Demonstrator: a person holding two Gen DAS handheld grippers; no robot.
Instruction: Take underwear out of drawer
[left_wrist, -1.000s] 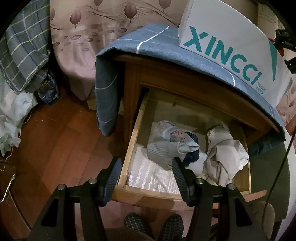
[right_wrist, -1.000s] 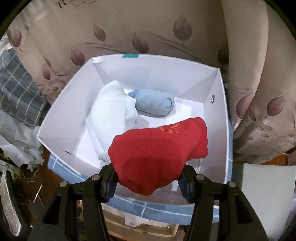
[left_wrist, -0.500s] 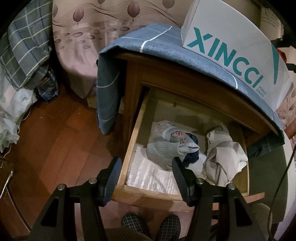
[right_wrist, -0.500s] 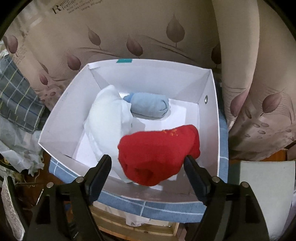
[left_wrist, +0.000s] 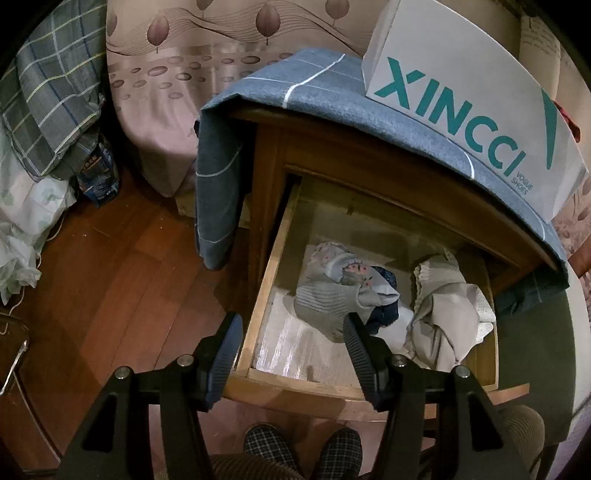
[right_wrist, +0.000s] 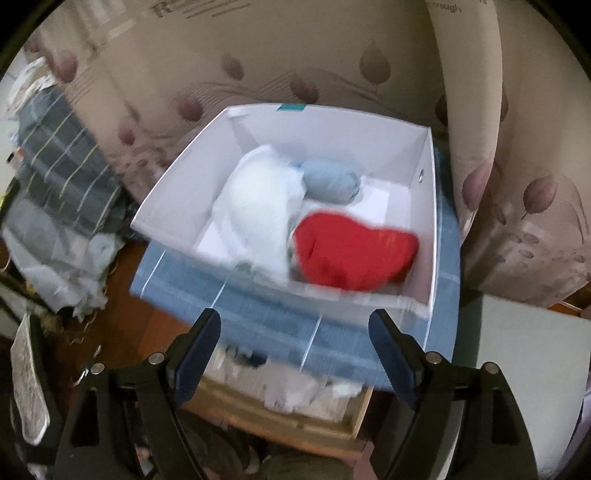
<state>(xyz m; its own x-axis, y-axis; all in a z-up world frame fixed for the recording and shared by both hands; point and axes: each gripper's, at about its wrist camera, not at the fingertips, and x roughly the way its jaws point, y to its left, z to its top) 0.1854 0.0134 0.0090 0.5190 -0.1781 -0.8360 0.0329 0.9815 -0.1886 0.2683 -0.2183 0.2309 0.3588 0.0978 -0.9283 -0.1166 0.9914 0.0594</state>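
The drawer (left_wrist: 258, 317) is bare, matt wood; its floor carries a pale, ribbed liner (left_wrist: 295, 350) with a slight sheen. The grey garment (left_wrist: 325, 306) in it is ribbed knit. The box (right_wrist: 391, 147) is smooth white card, holding red cloth (right_wrist: 351, 254). The blue cover (left_wrist: 332, 88) is matt woven cloth. The floor (left_wrist: 110, 266) is glossy wood.

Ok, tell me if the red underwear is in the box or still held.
In the box. The red underwear lies inside the white box beside two other pieces; the right tool is open and empty.
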